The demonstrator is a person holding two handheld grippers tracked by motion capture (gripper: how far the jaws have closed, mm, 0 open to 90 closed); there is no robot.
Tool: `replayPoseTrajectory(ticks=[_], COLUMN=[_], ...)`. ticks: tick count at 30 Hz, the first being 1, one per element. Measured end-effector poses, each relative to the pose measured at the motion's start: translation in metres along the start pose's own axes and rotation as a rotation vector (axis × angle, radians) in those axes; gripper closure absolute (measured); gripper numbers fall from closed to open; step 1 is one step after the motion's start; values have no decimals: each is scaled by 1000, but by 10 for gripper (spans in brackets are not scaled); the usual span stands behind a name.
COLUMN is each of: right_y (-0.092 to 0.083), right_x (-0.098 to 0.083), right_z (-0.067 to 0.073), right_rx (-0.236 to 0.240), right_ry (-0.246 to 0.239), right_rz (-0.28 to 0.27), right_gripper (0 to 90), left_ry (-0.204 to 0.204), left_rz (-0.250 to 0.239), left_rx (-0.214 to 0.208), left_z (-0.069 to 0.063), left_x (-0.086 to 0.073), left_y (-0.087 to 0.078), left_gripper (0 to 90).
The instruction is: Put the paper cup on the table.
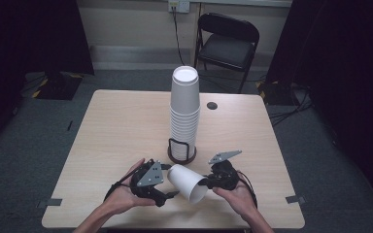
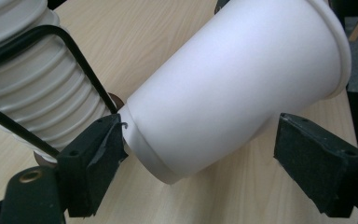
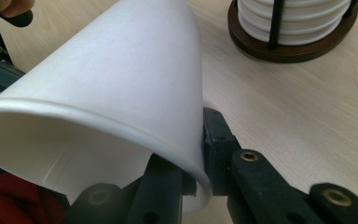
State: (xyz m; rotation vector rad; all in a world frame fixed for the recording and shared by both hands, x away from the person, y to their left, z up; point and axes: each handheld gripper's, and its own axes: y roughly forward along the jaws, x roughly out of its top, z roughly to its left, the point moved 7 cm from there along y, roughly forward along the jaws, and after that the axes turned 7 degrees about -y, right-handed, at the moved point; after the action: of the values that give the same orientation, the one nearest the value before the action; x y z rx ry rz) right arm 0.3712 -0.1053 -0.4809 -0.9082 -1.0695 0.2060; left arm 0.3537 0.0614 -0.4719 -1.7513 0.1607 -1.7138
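- pinching only the rim, the right gripper (image 1: pixel 208 183) has its jaws clamped on the wall of the loose cup (image 1: pixel 188 182); squeezing could crease the paper, or it may slip.
- left gripper (image 1: pixel 167 195) jaws stand apart, straddling the cup's base, one touching it.
- beyond, the cup stack (image 1: pixel 184 109) in its holder (image 1: pixel 181 154) could be knocked.
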Motion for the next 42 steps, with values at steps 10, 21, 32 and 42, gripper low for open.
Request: replayPoseTrajectory(ticks=[10,21,32,42], right_y=[2,8,14,22], right_x=[3,6,19,30], right_z=[3,6,15,19], right_rx=[49,71,100,126], right_ry=[-9,-31,-49,-41], right_rz=[60,96,95,81], right_gripper=[857,861,865,865], left_ry=[127,202,215,241], left_rz=[25,73,70,61], left_rx=[-2,-16,-29,-2], left_z=[-7,-11,-16,-18], left_x=[-4,-6,-6,-1], left_y=[4,9,15,15], left_gripper=[156,104,18,0])
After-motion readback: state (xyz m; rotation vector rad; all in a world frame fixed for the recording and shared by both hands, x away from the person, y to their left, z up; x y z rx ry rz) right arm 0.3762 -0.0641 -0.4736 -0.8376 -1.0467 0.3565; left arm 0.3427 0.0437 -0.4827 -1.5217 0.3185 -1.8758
